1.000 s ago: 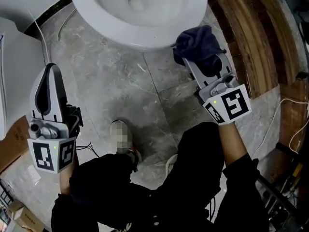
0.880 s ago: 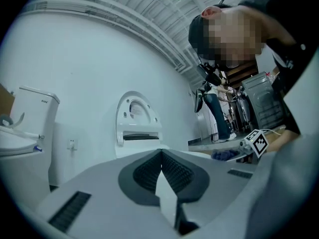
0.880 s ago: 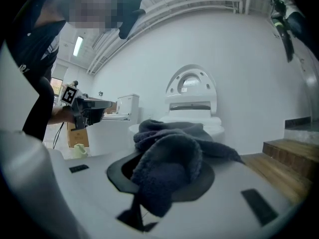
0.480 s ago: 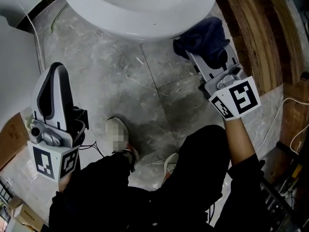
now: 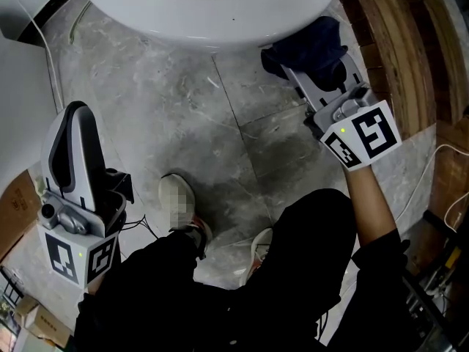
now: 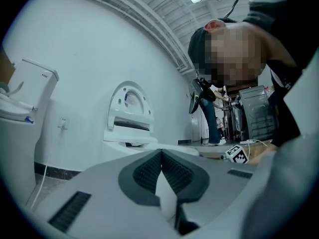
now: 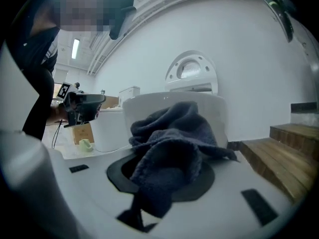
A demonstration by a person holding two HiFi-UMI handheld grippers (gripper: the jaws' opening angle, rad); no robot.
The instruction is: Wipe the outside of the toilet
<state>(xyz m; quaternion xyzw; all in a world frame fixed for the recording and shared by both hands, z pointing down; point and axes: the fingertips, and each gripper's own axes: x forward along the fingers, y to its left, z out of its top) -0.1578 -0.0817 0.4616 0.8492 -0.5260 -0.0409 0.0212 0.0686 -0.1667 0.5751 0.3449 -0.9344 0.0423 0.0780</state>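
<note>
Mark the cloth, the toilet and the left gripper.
cloth (image 7: 174, 138): right gripper view, bunched middle of the fabric.
toilet (image 5: 212, 17): head view, front of the bowl.
left gripper (image 6: 160, 156): left gripper view, where the closed fingers meet.

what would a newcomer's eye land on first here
First, the dark blue cloth bunched in the right tongs, right by the outer side of the white toilet bowl at the top of the head view. Next, the left tongs, shut and empty, held low at the left over the grey stone floor.
</note>
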